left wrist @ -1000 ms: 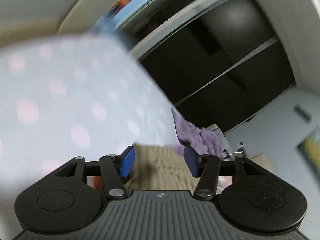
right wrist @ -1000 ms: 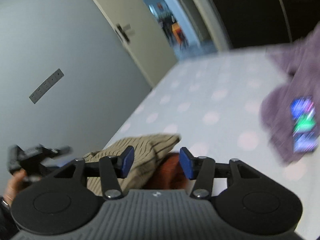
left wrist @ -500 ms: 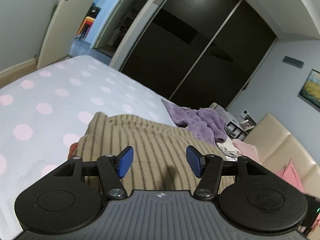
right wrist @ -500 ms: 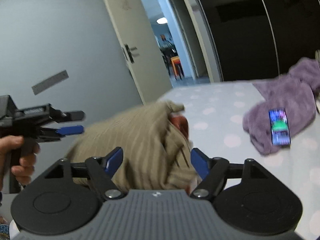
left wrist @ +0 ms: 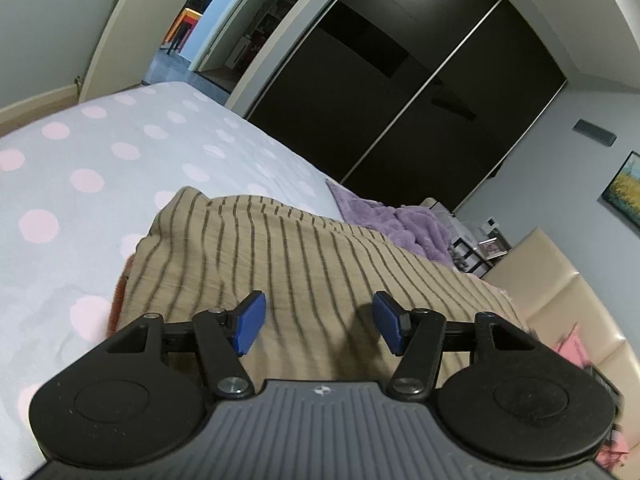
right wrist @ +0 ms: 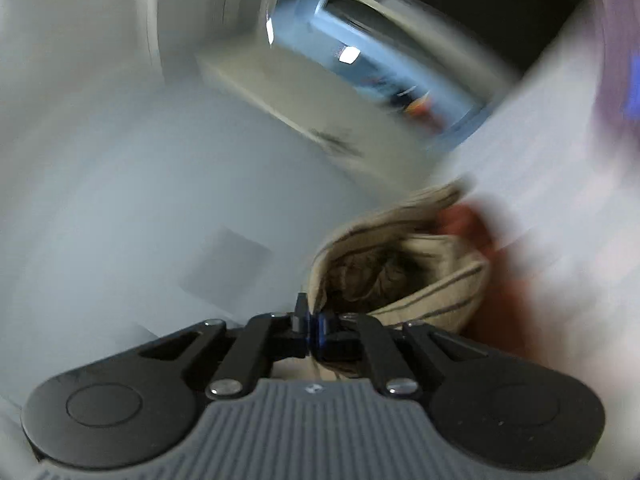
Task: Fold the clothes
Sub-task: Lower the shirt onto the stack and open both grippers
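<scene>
Down at the bottom centre of the right wrist view, the right gripper [right wrist: 313, 330] has its blue-padded fingers pressed together on a fold of the tan striped garment [right wrist: 404, 268], whose cloth bunches up just above and to the right of the jaws with a dark hollow showing in the folds. Beside that bunch, toward the right of the frame, an orange-red cloth [right wrist: 468, 224] shows only as a blur, and the rest of this view is smeared by motion: a pale wall [right wrist: 120, 180] on the left and a lit doorway [right wrist: 360, 60] at upper centre. In the left wrist view the left gripper [left wrist: 318, 326] has its blue pads [left wrist: 250, 322] spread wide with nothing between them, poised over the same tan striped garment [left wrist: 280, 256], which lies spread across the middle of the frame on the polka-dot bedsheet [left wrist: 80, 168]. A sliver of the orange-red cloth [left wrist: 117, 300] peeks from under its left edge. Beyond the garment, right of centre, a purple blanket [left wrist: 404, 220] sits crumpled on the bed. Dark sliding wardrobe doors [left wrist: 400, 100] fill the upper middle, and a beige upholstered headboard [left wrist: 568, 300] runs along the lower right.
</scene>
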The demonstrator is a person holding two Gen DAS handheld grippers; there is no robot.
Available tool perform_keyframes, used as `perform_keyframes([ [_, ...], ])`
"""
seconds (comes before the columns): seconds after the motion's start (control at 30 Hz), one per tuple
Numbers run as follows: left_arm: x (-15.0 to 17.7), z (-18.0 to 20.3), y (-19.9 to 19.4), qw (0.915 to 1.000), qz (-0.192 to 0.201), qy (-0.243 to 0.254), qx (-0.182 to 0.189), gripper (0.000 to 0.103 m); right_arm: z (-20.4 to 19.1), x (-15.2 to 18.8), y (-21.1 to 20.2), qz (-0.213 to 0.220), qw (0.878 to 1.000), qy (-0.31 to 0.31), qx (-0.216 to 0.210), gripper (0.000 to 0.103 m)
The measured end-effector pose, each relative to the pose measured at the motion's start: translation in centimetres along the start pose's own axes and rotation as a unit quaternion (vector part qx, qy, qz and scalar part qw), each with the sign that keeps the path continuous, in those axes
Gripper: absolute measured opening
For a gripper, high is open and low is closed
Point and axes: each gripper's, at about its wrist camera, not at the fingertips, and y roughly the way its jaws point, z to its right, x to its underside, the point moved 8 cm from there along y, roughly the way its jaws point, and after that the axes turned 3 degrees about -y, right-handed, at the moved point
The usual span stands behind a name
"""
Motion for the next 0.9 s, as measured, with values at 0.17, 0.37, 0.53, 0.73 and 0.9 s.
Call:
perform_keyframes([
  [0.17, 0.1, 0.2, -0.3, 1.0000, -0.004, -0.001, 0.008, 0.056, 5.4, -0.3, -2.6, 0.007, 0.994, 0.043, 0.101, 0.004],
  [0.37, -0.1, 0.8, -2.6, 0.9985, 0.044, -0.005, 0.033, 0.056, 6.3, 0.4, -5.6, 0.037, 0.994, 0.090, 0.043, 0.005],
  [0.53, -0.6, -0.1, -3.5, 0.9983, 0.058, 0.002, 0.006, 0.058, 5.8, 1.3, -4.9, -0.032, 0.987, -0.027, 0.155, 0.017],
  [0.73, -2.7, 1.0, -3.9, 0.9960, 0.077, 0.038, -0.026, 0.061, 0.1, -1.6, -5.5, 0.014, 0.953, -0.186, 0.239, 0.067],
  [0.9, -5.2, 2.6, -1.6, 0.9947, 0.081, 0.053, -0.034, 0.065, -6.5, -3.1, -1.0, 0.021, 0.909, -0.328, 0.257, 0.066],
])
